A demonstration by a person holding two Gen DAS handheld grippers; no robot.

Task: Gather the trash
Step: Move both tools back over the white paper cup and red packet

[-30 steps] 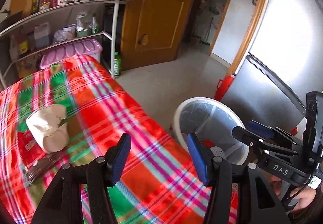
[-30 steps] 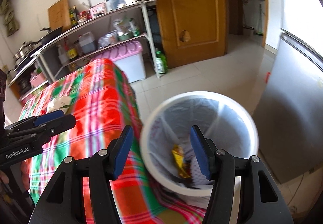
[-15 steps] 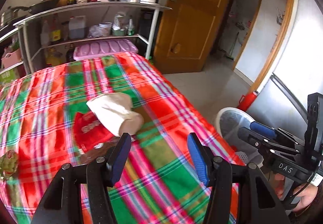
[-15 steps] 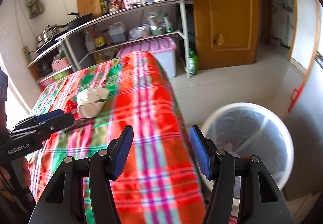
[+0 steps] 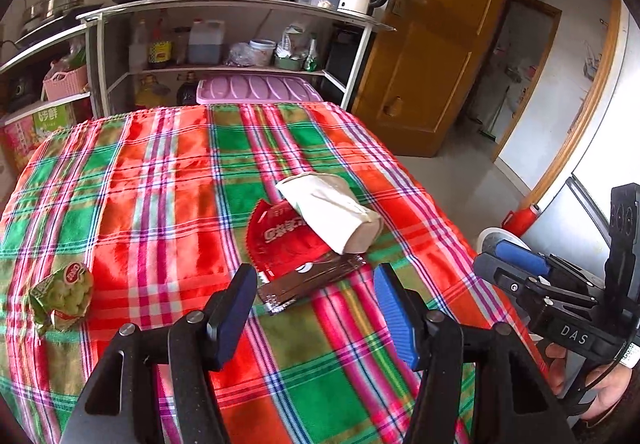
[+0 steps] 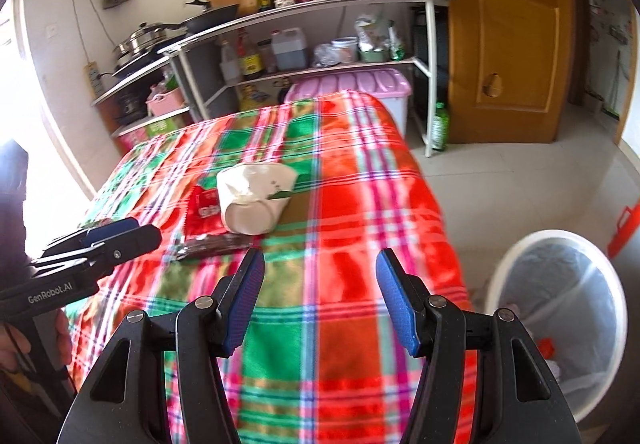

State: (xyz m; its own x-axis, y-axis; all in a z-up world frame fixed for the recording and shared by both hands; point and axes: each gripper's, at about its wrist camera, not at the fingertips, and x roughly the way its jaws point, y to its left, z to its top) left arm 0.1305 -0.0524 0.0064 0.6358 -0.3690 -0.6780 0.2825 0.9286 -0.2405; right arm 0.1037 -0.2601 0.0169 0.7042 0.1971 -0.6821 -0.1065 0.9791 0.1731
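The left gripper [image 5: 316,308] sits at the bottom centre of its own view, its jaws opening with nothing between the blue pads, only plaid cloth behind the gap; the right gripper [image 6: 320,300] fills the bottom centre of its view the same way, jaws spread and empty. Just above the left gripper's fingertips lies a dark brown wrapper [image 5: 312,280], flat on the tablecloth [image 5: 168,180]; a red packet [image 5: 284,236] touches its upper edge, and a crushed white paper cup [image 5: 332,212] lies on its side partly over the red packet. Well apart from these, at the left edge of the left view, rests a green snack bag [image 5: 64,292]. In the right view the cup [image 6: 256,200] lies in the middle of the frame with the red packet [image 6: 204,212] and brown wrapper [image 6: 216,244] at its left and lower left; the white trash bin [image 6: 560,316], lined with a clear bag, stands on the floor at lower right, beside the table's edge. A metal shelf rack [image 6: 304,8] crosses the upper part of the frame; a wooden door [image 6: 504,32] stands at upper right.
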